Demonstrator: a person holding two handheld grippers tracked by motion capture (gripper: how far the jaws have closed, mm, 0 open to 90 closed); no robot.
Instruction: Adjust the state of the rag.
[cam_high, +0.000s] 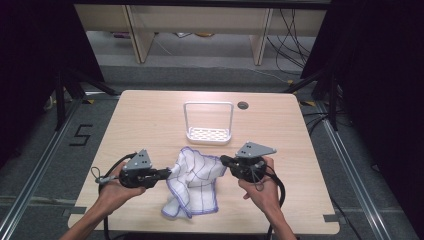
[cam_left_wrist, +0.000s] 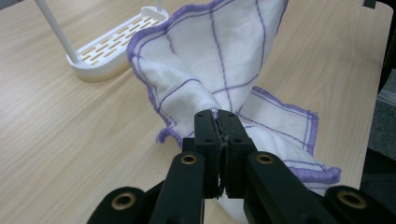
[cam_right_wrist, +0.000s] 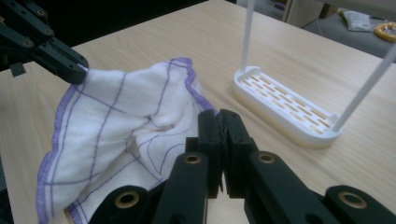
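A white cloth with purple grid lines and a purple hem hangs between the two grippers; its lower part rests on the wooden table. On the cloth's left edge my left gripper is shut, with a bunch of fabric pinched in its tips. My right gripper is shut on the opposite edge. The cloth rises lifted and creased between them. In the right gripper view the left gripper holds the cloth's far corner.
A white drying rack with a slotted base and a tall wire handle stands just behind the cloth; it also appears as the rack and the rack. A round cable hole sits at the table's far edge.
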